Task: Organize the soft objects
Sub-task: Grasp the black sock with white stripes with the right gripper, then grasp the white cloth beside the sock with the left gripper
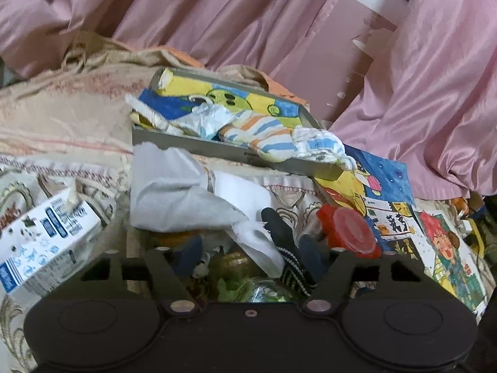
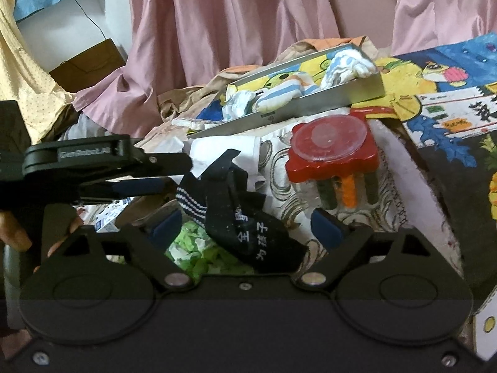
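A black sock (image 2: 245, 217) with white stripes and white characters lies bunched on the patterned cloth. It also shows in the left wrist view (image 1: 289, 248). My left gripper (image 1: 248, 258) is open, with the sock's cuff between its fingers; seen from the side in the right wrist view (image 2: 174, 171), its tips are at the sock's striped cuff. My right gripper (image 2: 248, 227) is open, with the sock's toe end lying between its fingers. A grey tray (image 1: 192, 146) behind holds striped light socks (image 1: 264, 136) and a white cloth.
A red-lidded jar (image 2: 332, 155) stands right of the sock. A white rag (image 1: 174, 192) lies left of it. A milk carton (image 1: 40, 239) lies at the left. Colourful drawings (image 1: 388, 192) cover the right. Pink curtains (image 1: 248, 15) hang behind.
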`<state>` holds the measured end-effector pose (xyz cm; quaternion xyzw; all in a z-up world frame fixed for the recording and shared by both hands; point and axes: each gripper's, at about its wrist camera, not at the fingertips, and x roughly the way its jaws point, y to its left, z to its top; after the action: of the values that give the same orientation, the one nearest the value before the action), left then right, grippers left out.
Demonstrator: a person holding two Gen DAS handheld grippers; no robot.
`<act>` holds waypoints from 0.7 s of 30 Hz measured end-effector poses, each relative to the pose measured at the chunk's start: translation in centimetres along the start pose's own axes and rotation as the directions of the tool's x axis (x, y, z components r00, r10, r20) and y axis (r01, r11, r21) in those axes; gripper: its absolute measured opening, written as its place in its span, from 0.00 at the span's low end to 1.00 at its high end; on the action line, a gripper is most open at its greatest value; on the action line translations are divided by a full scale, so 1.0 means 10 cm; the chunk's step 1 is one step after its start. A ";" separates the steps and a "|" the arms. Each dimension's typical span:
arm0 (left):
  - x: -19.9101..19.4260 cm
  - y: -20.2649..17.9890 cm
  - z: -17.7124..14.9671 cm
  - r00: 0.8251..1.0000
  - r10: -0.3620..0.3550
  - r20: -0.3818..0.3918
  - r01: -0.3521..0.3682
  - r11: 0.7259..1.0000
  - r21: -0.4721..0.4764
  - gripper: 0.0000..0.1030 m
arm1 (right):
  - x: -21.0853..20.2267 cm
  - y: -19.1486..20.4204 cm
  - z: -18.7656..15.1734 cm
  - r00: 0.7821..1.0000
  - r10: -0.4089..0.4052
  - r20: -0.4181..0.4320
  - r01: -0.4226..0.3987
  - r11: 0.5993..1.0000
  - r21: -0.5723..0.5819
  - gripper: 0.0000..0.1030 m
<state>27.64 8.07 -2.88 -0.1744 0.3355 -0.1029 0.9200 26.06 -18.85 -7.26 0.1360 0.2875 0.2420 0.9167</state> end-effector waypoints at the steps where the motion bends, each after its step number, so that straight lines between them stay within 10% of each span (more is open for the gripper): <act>1: 0.02 0.02 0.00 1.000 -0.009 -0.009 0.009 1.000 -0.011 0.57 | 0.01 0.00 0.00 1.000 0.007 -0.003 -0.007 1.000 0.008 0.77; 21: 0.08 0.03 0.00 1.000 -0.025 -0.012 0.025 1.000 -0.007 0.03 | 0.04 -0.02 0.02 0.996 0.092 -0.007 -0.091 0.990 0.112 0.24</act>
<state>28.31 8.07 -3.46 -0.1809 0.3392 -0.1145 0.9160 26.49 -18.85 -7.36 0.1987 0.2998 0.2682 0.8937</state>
